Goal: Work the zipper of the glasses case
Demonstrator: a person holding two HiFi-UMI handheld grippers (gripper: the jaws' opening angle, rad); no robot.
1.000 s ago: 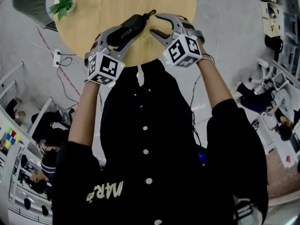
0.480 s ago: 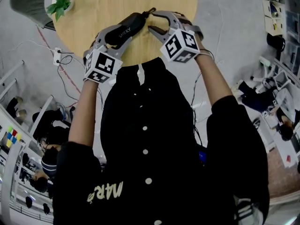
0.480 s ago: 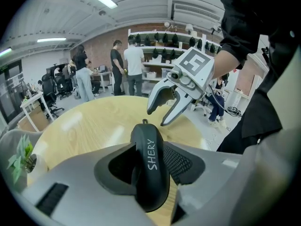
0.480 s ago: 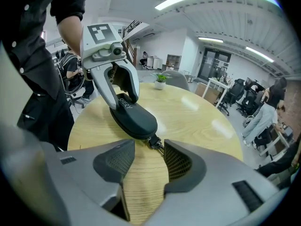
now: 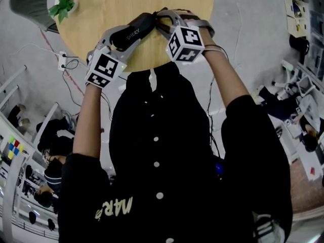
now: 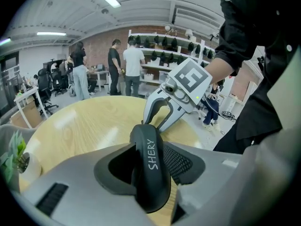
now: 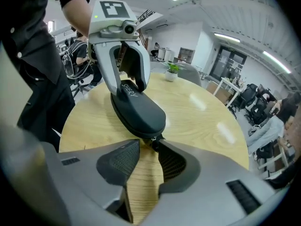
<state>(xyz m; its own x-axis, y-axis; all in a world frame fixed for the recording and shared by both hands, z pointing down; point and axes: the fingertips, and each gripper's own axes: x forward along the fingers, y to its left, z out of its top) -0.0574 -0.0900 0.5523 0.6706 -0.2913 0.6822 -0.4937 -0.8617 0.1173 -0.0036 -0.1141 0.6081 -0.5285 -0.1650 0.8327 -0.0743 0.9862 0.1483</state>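
Note:
A black glasses case [image 5: 135,28] marked "SHERY" lies on the round wooden table [image 5: 101,4]. My left gripper [image 5: 126,34] is shut on the case's body [image 6: 151,173], its pads pressing both sides. My right gripper [image 5: 160,20] is at the case's far end. In the right gripper view the case [image 7: 138,109] ends in a small zipper pull [image 7: 153,139], which sits between the tips of my right gripper [image 7: 148,142]. Those jaws are closing, and a gap still shows on the left side of the pull. The left gripper [image 7: 124,74] straddles the case behind it.
A small potted plant [image 5: 63,4] stands on the table's far left part. The table's near edge [image 5: 147,67] runs just under both grippers. A power strip with cables [image 5: 63,62] lies on the floor. People [image 6: 117,65] stand by desks and shelves beyond the table.
My right gripper has moved left to the case's end and its jaws have narrowed around the zipper pull. The left gripper and the case have shifted slightly left.

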